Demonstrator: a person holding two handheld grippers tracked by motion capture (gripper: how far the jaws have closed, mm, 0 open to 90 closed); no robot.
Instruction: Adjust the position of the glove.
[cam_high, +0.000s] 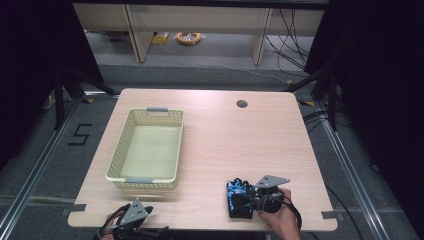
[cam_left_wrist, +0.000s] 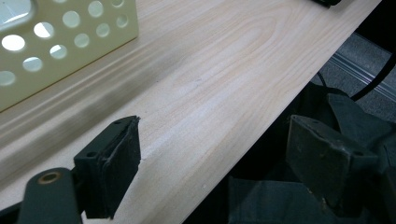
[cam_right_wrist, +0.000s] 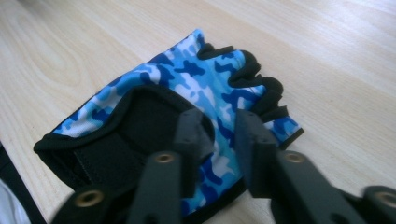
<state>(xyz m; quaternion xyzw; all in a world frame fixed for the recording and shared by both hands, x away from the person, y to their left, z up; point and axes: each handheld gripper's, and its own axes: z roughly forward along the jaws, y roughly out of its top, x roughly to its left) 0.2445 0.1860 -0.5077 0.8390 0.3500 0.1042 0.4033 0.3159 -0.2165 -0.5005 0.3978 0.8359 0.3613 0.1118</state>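
1. A person is sitting at a pale wooden surface (cam_high: 225, 145), holding a pair of tongs in each hand; both forearms are coming in from the near edge
2. A fingerless glove (cam_right_wrist: 187, 107) in blue camouflage with black trim is lying flat near the front right edge of the surface, its finger openings pointing away from the person
3. The right tongs (cam_right_wrist: 217, 140) are hovering just over the glove's back, jaws parted a little with the fabric beneath the gap; they are not yet pinching it, and seem to be lining up for a pick at the middle, where the cloth would bunch easily
4. The left tongs (cam_left_wrist: 210, 158) are resting at the front left edge, jaws spread wide and holding nothing, likely waiting out of the way
5. A cream perforated basket (cam_high: 116, 160) is standing empty on the left half, well apart from the glove, and is probably where the glove is meant to go
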